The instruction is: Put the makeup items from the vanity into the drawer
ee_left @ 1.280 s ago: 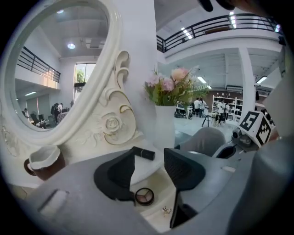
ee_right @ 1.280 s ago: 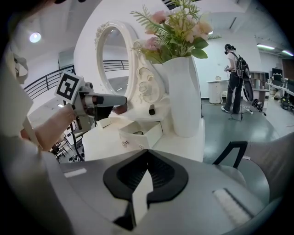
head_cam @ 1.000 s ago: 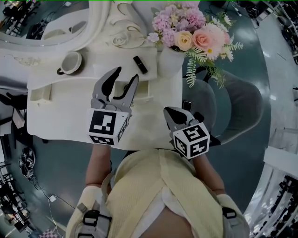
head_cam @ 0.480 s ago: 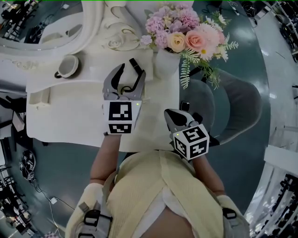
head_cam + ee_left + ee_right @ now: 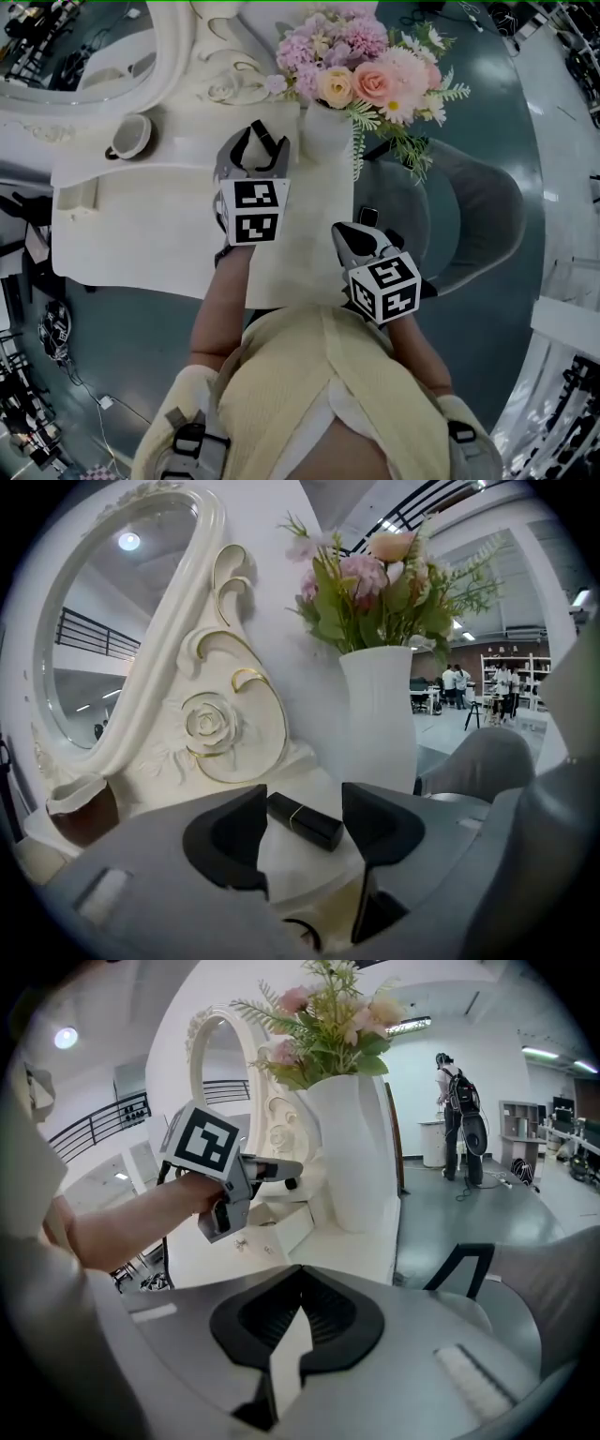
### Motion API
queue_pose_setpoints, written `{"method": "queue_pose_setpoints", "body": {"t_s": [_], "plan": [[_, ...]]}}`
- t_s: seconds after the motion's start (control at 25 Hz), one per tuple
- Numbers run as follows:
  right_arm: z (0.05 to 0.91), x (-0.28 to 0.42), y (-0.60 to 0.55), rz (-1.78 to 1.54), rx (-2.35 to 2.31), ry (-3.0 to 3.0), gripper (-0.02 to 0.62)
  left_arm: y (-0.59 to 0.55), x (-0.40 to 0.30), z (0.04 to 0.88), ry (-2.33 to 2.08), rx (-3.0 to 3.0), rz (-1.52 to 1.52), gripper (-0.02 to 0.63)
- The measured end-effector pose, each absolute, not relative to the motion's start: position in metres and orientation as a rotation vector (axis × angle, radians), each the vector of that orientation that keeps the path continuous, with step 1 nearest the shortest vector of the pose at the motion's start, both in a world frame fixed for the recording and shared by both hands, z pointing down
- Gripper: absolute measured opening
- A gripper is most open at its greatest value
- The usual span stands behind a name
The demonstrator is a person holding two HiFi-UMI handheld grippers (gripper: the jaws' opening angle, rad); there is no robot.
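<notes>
- Cup [image 5: 131, 136]: rear left corner of counter [image 5: 141, 234]. Not makeup, so leave it.
- Left claw [image 5: 262, 142]: at counter rear edge, angled down. Jaws just opened, now spread wide to straddle lipstick [image 5: 305, 820].
- Lipstick: lies flat and askew between jaws, untouched. Pads have room to close on its sides.
- Vase [image 5: 323, 127]: just right of lipstick. Clearance tight, judged tipping risk.
- Right claw [image 5: 345, 232]: pressed together, empty, off front right corner, clear of work.
</notes>
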State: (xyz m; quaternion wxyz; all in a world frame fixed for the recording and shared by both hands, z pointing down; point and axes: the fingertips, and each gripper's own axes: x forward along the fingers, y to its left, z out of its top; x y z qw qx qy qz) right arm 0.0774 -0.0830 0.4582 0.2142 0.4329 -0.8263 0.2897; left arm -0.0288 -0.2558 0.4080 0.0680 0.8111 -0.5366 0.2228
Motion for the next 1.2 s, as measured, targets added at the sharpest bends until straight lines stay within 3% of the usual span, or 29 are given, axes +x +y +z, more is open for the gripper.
{"method": "queue_pose_setpoints", "body": {"t_s": [0.44,1.2], "plan": [[0.461,0.094,-0.086,0.811,1.180,-2.301,0.003,-0.260,-0.026,0.430,-1.630,2.324,0.737,0.258],[0.461,0.091,-0.086,0.806,1.153,-2.316,0.003,-0.254,-0.038,0.433,-1.681,2.259,0.774,0.118]]}}
